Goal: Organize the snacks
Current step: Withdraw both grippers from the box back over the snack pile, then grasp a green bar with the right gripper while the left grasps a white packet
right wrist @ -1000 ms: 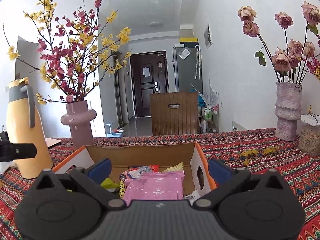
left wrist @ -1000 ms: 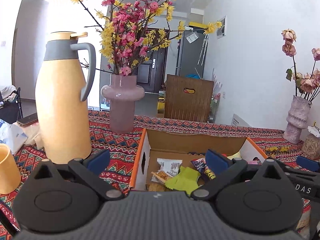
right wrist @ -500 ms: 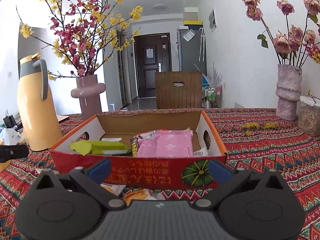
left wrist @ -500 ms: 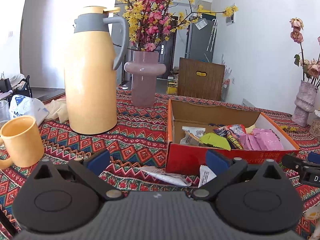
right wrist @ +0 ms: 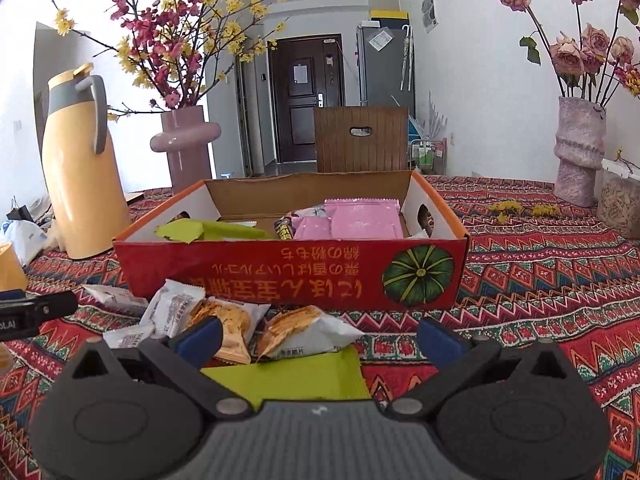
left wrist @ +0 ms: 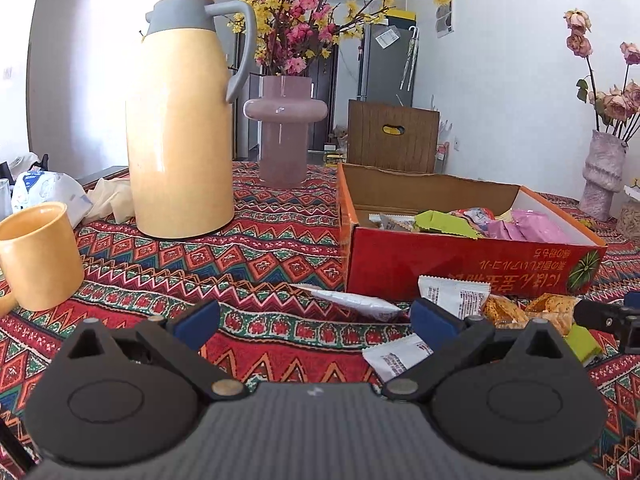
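- Both hand-held grippers hover low over the desk with jaws spread and nothing between them: the left hand-held gripper (left wrist: 314,322) faces bare patterned cloth and a white packet, the right hand-held gripper (right wrist: 318,336) faces the loose pile.
- Red cardboard box with an orange rim and a printed green pumpkin (right wrist: 280,276) sits open-topped on the far side of the pile, already partly filled with pink pouches (right wrist: 362,220) and a lime-green wrapper (right wrist: 208,230).
- Loose snacks lie on the desk just near the box's front wall: a flat lime-green packet (right wrist: 288,376) nearest the right fingers, a clear-and-white bag of orange crackers (right wrist: 308,330), a second cracker bag (right wrist: 228,322), and small white printed sachets (right wrist: 172,312).
- Judged step: fetching the next loose snack; several are not yet boxed.
- Next move likely calls for lowering onto one packet's edge, pinching only it, and lifting over the front wall.
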### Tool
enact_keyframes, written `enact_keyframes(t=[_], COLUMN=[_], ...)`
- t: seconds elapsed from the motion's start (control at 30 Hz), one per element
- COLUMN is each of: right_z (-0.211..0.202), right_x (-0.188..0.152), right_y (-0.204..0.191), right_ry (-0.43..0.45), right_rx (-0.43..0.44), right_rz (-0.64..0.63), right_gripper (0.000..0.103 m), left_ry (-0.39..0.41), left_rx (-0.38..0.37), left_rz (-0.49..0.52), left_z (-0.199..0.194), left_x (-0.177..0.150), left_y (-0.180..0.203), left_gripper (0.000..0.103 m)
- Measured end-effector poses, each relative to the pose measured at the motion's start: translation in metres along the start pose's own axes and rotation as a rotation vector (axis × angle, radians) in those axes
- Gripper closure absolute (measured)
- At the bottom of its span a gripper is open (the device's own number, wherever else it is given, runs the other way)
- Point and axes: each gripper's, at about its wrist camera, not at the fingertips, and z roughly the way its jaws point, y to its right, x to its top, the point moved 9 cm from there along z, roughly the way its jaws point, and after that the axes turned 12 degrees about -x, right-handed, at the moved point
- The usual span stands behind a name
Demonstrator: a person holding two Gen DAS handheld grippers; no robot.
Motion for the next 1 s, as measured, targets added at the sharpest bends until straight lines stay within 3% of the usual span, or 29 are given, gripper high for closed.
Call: enact_keyframes(t=[0.57,0.8,1.0], right_z=[0.008,0.026,0.029], right_x=[-0.013,-0.014,-0.019], right_y=[-0.02,-0.049,-0.05], right_ry=[-0.079,-0.131,-0.121], right_rx=[0.01,-0.071,-0.124], right_rz=[-0.029,-0.095,-0.161], right_gripper=[0.0,0.0,0.0], left_ry=[-0.003,-0.002,0.0], left_rx=[-0.016,-0.016,-0.024], left_rz=[-0.025,-0.024,-0.026], left_z=[0.0,0.0,-0.001], left_x=[-0.002,-0.002,-0.003], left_y=[-0.002,-0.002,-0.001], left_gripper=[0.0,0.0,0.0])
